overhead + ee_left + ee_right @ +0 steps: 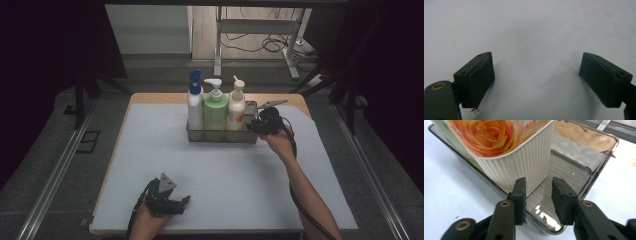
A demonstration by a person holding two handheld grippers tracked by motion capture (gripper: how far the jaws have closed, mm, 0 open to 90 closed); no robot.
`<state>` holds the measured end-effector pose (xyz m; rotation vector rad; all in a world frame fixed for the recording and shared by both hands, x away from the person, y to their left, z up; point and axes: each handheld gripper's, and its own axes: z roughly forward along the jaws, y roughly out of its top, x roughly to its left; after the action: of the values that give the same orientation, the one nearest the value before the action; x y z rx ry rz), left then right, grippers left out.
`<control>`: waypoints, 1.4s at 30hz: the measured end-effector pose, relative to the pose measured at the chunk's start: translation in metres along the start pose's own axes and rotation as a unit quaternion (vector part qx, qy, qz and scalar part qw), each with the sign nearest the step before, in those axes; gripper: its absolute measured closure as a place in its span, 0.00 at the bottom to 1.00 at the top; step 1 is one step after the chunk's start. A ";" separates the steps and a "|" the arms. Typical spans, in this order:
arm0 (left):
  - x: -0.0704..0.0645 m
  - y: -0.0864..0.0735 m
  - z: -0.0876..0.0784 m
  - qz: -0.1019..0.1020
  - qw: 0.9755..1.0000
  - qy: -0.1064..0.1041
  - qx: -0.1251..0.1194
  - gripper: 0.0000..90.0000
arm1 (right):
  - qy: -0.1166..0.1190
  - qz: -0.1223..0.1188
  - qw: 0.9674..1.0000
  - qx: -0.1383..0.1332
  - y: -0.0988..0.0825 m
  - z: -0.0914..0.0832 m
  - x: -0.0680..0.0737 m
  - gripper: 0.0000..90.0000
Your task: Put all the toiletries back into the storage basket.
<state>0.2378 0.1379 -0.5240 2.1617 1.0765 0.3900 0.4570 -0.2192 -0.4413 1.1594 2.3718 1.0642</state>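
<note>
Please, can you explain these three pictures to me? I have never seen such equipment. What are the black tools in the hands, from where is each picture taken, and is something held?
A person works at a table, holding a two-jaw gripping tool in each hand. The high view looks down from above. The other two pictures come from small cameras riding on each tool, looking along its black jaws.

On the table stands a clear tray with three pump bottles: a blue-topped bottle, a green bottle and a cream bottle with a rose picture.

The left gripper rests near the table's front edge, jaws wide apart, with nothing between them. The right gripper is at the tray's right end; its jaws stand apart over the tray's wall beside the cream bottle, not visibly pressing anything.
</note>
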 end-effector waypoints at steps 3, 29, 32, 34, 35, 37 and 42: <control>0.000 0.000 0.000 0.000 1.000 0.000 0.000 0.14 | 0.006 -0.002 1.000 0.000 0.000 -0.004 0.001 0.66; 0.000 0.000 0.000 -0.001 1.000 0.001 -0.001 0.14 | 0.017 -0.050 0.999 0.005 -0.011 -0.022 0.027 0.33; 0.000 0.000 0.000 -0.001 1.000 0.000 -0.002 0.14 | 0.017 -0.056 0.998 0.007 -0.013 -0.025 0.030 0.32; 0.000 0.000 0.000 -0.001 1.000 0.001 -0.001 0.14 | 0.018 -0.059 0.998 0.007 -0.014 -0.027 0.031 0.31; 0.000 0.000 0.000 -0.001 1.000 0.001 -0.002 0.14 | 0.019 -0.060 0.998 0.006 -0.015 -0.028 0.032 0.30; 0.000 0.000 0.000 -0.001 1.000 0.001 -0.002 0.14 | 0.021 -0.062 0.998 0.007 -0.016 -0.031 0.033 0.29; 0.000 0.000 0.000 -0.001 1.000 0.001 -0.002 0.14 | 0.024 -0.067 0.997 0.008 -0.020 -0.036 0.036 0.26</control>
<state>0.2375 0.1376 -0.5242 2.1574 1.0778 0.3926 0.4034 -0.2170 -0.4296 0.9733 2.4611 1.0416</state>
